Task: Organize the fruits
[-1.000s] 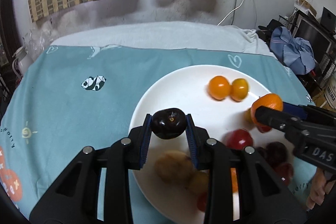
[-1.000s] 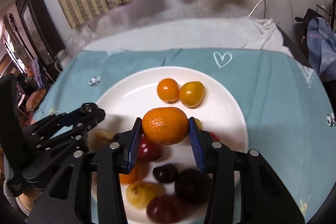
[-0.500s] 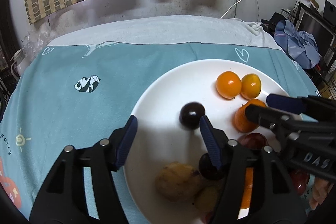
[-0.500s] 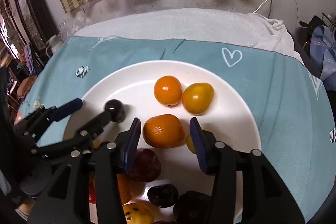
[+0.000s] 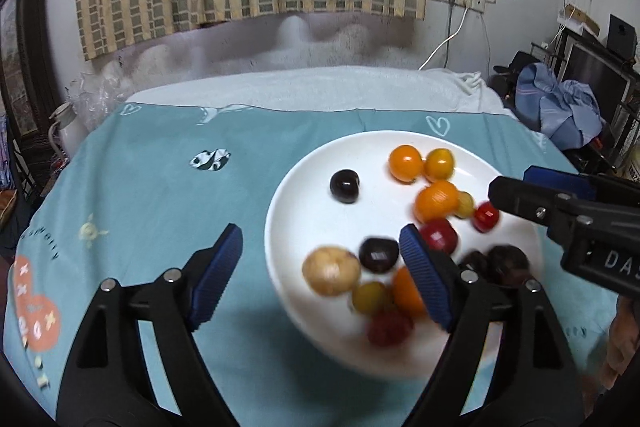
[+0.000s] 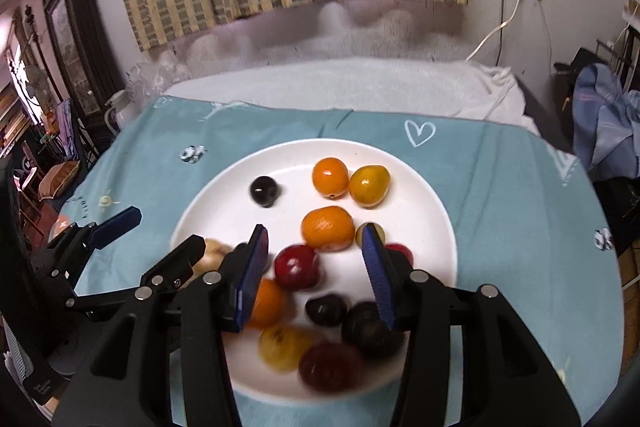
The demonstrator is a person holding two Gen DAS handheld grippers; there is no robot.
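Note:
A white plate [image 5: 304, 195] [image 6: 424, 195] on the teal cloth holds several fruits. A dark plum [image 5: 344, 185] [image 6: 263, 190] lies alone at the plate's far left. Two orange fruits [image 5: 406, 163] [image 6: 330, 177] sit at the back, and a mandarin [image 5: 436, 201] [image 6: 328, 228] lies just in front of them. Red, dark and yellow fruits crowd the near side. My left gripper [image 5: 320, 267] is open and empty above the plate's near left edge. My right gripper [image 6: 316, 267] is open and empty above the near fruits; it also shows in the left wrist view [image 5: 560, 203].
A teal cloth [image 5: 160, 179] with panda and heart prints covers the table. A white towel [image 5: 320, 87] lies along the far edge. Blue clothes [image 5: 568, 107] are heaped at the right, with striped curtains behind.
Both grippers let go of their fruit: the dark plum and the mandarin now lie on the plate. Both grippers have opened wider and drawn back and up from the plate.

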